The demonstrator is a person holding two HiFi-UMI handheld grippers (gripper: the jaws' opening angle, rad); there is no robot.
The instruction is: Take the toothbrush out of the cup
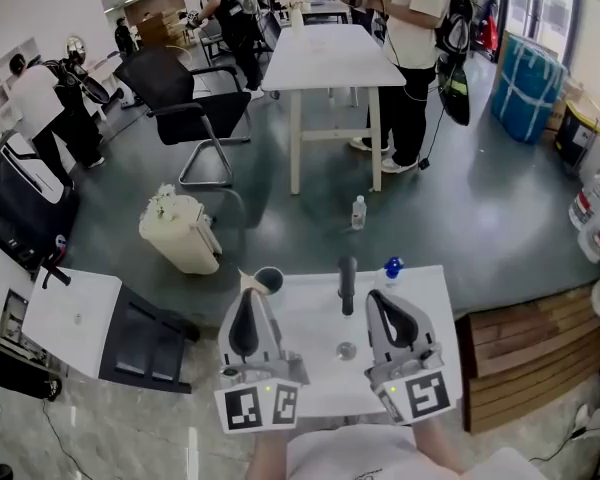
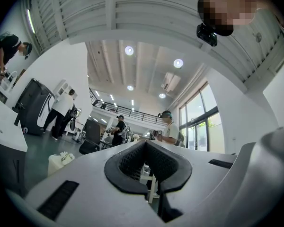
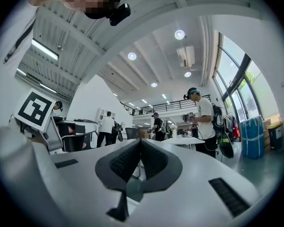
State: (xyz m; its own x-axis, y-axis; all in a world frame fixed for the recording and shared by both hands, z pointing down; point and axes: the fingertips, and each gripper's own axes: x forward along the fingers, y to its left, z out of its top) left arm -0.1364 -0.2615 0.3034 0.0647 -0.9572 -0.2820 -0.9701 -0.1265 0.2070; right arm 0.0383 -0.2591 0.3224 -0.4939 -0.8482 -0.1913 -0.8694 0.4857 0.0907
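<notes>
On the small white table [image 1: 310, 368] a dark-rimmed cup [image 1: 269, 280] stands at the far left corner, with a pale thing at its left rim that is too small to identify. A dark stick-shaped object [image 1: 348, 284], possibly the toothbrush, sits at the far edge in the middle. My left gripper [image 1: 248, 298] hovers just short of the cup, shut and empty. My right gripper [image 1: 377, 298] is beside the dark object, also shut with nothing held. Neither gripper view shows the cup: the left gripper [image 2: 145, 144] and right gripper [image 3: 140, 141] look out level over the room, their pads touching.
A blue-capped bottle [image 1: 392, 268] stands at the table's far right corner and a small round object [image 1: 346, 350] lies mid-table. Beyond are a pale bin [image 1: 180, 232], a small bottle on the floor [image 1: 358, 212], a long white table [image 1: 325, 58], a black chair [image 1: 185, 108] and several people.
</notes>
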